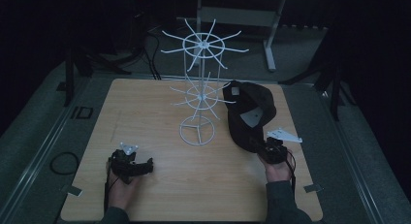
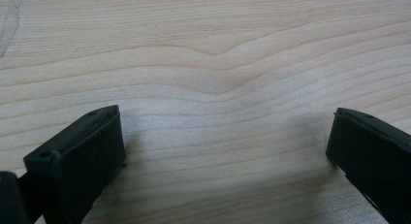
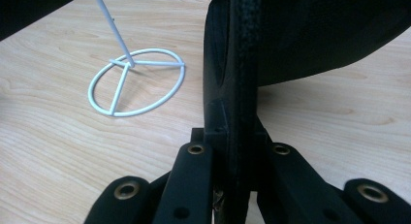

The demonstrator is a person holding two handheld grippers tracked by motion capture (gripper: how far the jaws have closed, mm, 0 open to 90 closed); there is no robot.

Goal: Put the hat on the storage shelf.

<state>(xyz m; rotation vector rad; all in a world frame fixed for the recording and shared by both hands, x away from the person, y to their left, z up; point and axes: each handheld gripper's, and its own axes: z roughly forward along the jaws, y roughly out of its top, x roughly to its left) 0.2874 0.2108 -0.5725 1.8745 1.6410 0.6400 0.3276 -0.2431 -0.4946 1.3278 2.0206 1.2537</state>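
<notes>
The soft, light black cap [image 1: 249, 112] is clamped by its stiff brim in the right gripper [image 3: 232, 185], judged the firmest hold, while the left gripper [image 2: 223, 151] is held apart over the wooden table [image 1: 160, 185].

A light wooden table [image 1: 160, 185] with rounded corners and clear grain is seen, set on a grey floor [image 1: 39, 136]. A white wire rack [image 1: 198, 95] is stood on it slightly beyond the middle, borne on a ring base [image 3: 137, 83] with three spokes. A dark cap [image 1: 249, 115] is seen just right of the rack, near the right edge; whether it is rested on the wood cannot be told.
</notes>
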